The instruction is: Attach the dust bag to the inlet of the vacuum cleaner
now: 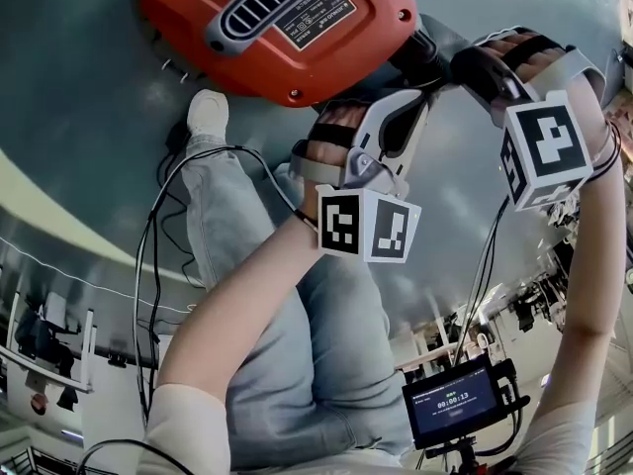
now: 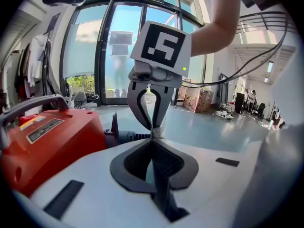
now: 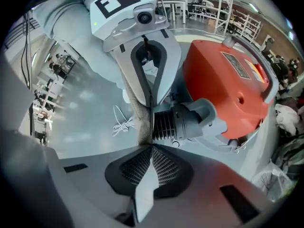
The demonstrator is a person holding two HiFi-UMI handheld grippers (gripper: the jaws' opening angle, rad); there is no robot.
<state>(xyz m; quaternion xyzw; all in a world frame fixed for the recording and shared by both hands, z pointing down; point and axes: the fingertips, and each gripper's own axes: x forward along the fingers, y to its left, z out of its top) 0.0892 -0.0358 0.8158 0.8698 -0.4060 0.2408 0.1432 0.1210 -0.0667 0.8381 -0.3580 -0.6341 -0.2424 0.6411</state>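
**Head view.** Nearest the lens are the person's forearms (image 1: 247,305), with a small timer screen (image 1: 453,402) low right. Beyond them the left gripper (image 1: 420,87) and right gripper (image 1: 450,67) come in from either side. They meet tip to tip at the dark inlet (image 1: 423,49), which sticks out of the red vacuum cleaner (image 1: 198,18) lying on the floor (image 1: 79,117). What the tips hold is hidden behind the tools themselves.
Judgement: both converge on one spot because the bag's opening has to be steered onto the spout from two sides.

**Left gripper view.** Its own jaws fill the foreground, pressed together with no gap. A thin pale sliver sits at the closing line, too small to name from here. The other tong faces it directly, also closed, tips touching. The red body is to the left and the ribbed inlet just behind the tips.

**Right gripper view.** Its own jaws are closed tight. Woven beige fabric, the dust bag (image 3: 137,113), runs down into the tips beside the facing tong's finger. So both tongs look clamped on the bag's edge, though the left is read less surely. That edge hangs just beside the grey inlet, not yet over it, and the collar is bare.
Judgement: the bag is held close and to one side so its mouth can be lined up first. Fabric slipping from the pinch is the risk.
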